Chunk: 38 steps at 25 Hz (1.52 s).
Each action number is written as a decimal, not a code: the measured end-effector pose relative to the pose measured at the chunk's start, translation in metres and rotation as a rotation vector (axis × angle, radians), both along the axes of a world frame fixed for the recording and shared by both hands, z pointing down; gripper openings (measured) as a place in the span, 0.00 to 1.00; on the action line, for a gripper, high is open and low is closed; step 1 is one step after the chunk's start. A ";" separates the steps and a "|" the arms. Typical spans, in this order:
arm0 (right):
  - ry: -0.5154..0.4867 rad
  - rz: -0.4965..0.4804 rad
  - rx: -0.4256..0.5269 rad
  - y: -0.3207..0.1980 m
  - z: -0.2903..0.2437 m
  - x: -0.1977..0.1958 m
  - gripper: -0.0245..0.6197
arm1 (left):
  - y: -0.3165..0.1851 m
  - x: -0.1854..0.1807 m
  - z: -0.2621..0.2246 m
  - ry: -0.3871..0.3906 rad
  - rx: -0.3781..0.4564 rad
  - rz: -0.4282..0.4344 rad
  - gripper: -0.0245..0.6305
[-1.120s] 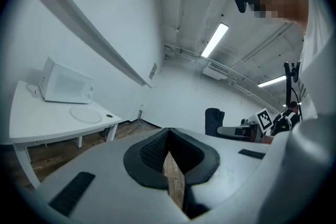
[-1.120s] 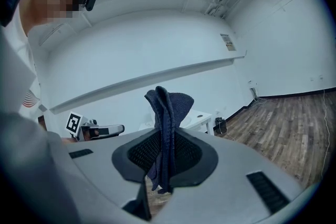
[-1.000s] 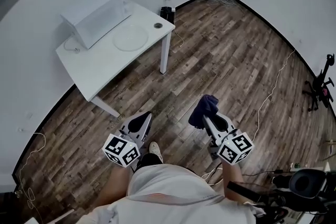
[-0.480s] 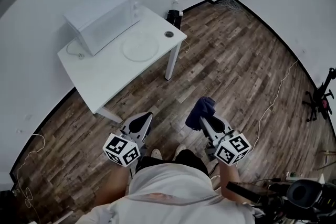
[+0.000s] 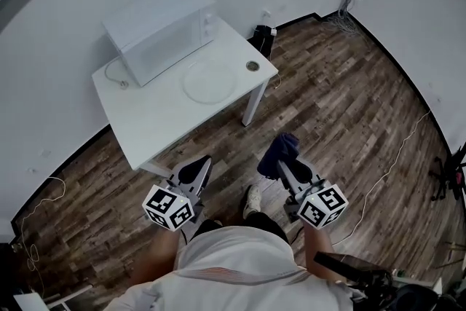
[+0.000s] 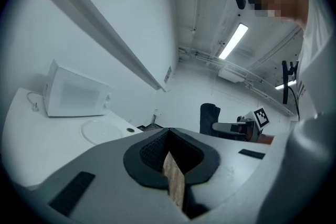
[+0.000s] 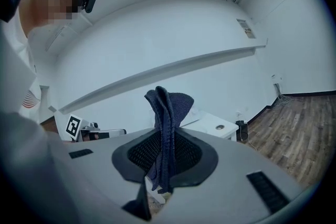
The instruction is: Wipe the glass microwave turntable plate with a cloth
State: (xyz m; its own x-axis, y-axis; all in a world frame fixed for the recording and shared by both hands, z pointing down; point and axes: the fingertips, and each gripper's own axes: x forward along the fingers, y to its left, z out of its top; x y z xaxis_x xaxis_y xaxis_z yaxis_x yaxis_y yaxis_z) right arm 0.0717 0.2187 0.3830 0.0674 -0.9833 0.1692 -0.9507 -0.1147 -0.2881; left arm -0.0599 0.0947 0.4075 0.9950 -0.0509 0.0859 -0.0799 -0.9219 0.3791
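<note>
Head view puts the white table (image 5: 156,120) far off on your left. The microwave (image 5: 162,34) sits on its far side. The glass turntable plate (image 5: 210,81) lies flat on the tabletop just right of the microwave, well apart from both grippers. Your left gripper (image 5: 196,167) hangs over the wood floor (image 5: 349,105) near your body, jaws pressed together with nothing between them. To its right, your right gripper (image 5: 282,165) is clamped on a dark blue cloth (image 5: 280,149), which stands up from the jaws in a folded bunch.
</note>
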 end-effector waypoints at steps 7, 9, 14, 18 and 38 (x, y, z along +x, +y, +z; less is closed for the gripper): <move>-0.021 -0.063 0.006 -0.035 0.000 0.083 0.14 | -0.033 0.070 -0.009 -0.004 0.024 -0.097 0.05; -0.026 -0.087 0.002 -0.043 0.001 0.108 0.14 | -0.042 0.089 -0.010 -0.001 0.027 -0.141 0.05; -0.028 -0.162 -0.021 -0.060 0.004 0.163 0.14 | -0.063 0.124 -0.012 0.000 0.039 -0.265 0.05; -0.032 -0.240 -0.026 -0.084 0.008 0.189 0.14 | -0.078 0.132 -0.014 -0.007 0.043 -0.361 0.05; -0.065 -0.444 -0.063 -0.270 0.023 0.158 0.14 | -0.212 0.108 0.010 -0.059 0.027 -0.480 0.05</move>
